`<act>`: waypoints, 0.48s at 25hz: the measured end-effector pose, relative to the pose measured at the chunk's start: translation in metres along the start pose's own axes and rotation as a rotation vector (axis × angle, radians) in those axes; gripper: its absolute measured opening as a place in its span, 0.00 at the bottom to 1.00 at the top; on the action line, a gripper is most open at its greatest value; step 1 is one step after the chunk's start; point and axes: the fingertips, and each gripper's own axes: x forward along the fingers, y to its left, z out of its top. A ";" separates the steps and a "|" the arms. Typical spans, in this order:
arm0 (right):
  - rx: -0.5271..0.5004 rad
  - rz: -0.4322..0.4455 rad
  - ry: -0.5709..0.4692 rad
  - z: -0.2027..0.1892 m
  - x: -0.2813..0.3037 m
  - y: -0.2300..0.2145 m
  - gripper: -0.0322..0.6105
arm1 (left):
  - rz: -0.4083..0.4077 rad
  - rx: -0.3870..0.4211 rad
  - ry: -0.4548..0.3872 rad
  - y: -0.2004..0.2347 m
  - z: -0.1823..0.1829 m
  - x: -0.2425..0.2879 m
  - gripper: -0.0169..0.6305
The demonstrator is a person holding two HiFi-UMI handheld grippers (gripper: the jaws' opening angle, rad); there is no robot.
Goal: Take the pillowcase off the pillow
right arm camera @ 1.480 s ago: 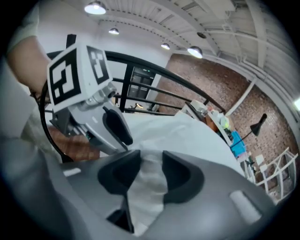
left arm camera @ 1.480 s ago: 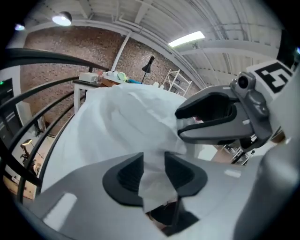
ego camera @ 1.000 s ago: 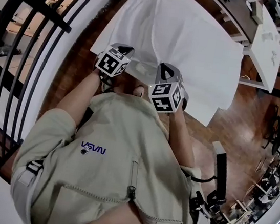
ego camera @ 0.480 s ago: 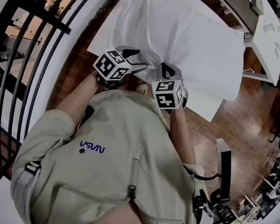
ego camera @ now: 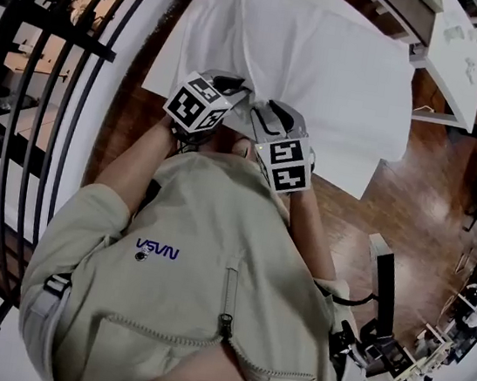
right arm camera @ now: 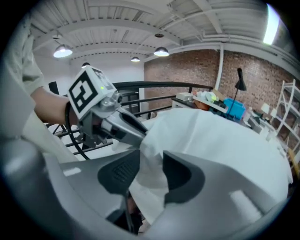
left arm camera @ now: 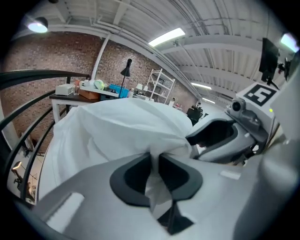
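The left tongs [left arm camera: 154, 161] are all but closed, pads pinching a thin fold of the white pillowcase [ego camera: 326, 66]; they have just been closing on it. The right tongs [right arm camera: 150, 164] have just been opening and stand apart, with a loose hang of the same cloth between the pads, not clamped. In the head view the two sit just beside each other at the near edge of the pillow, left tongs [ego camera: 234, 85] and right tongs [ego camera: 265, 114] tip to tip, both tilted forward and down. The person's forearms are drawn in close before the chest. The cased pillow spreads away from them, over a tabletop it mostly hides, with the wood floor [ego camera: 393, 216] to the right and a black railing [ego camera: 53, 71] to the left. This looks like the early step of finding and parting the case's open end. Next, the right tongs probably need a fresh bite on the other layer, or on the pillow inside, so one side can pull against the other.
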 end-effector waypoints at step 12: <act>-0.212 -0.123 0.042 0.002 0.006 0.012 0.08 | -0.120 -0.139 -0.036 -0.006 0.016 -0.012 0.11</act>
